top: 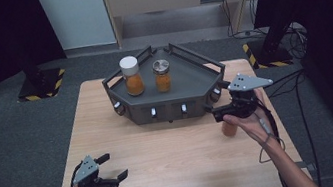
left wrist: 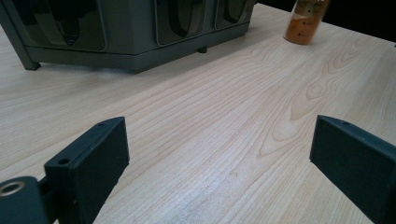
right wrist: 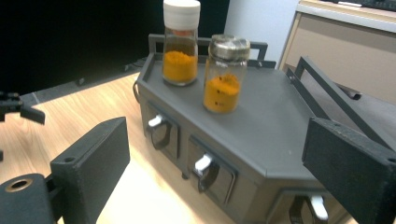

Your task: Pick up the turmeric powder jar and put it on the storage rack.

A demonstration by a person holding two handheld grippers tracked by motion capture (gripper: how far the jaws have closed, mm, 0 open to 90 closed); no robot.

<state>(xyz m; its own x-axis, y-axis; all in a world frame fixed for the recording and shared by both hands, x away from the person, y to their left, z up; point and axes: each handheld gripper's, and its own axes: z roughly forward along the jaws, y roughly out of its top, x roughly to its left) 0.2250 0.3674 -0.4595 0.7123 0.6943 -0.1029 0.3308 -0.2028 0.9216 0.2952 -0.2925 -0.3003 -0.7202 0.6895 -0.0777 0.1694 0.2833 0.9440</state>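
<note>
The right gripper [top: 217, 114] hangs with its jaws spread wide and nothing between them, just above a third spice jar [top: 229, 128] standing on the worktop [top: 175, 163] beside the grey drawer tray [top: 192, 76]. To grasp well, it likely needs to drop over the jar's body, centre it, and close squarely below the cap. The left gripper [top: 115, 166] rests released near the front edge. The person's hand covers most of that jar in the high view, and the left gripper view cuts off its top [left wrist: 306, 21].
</note>
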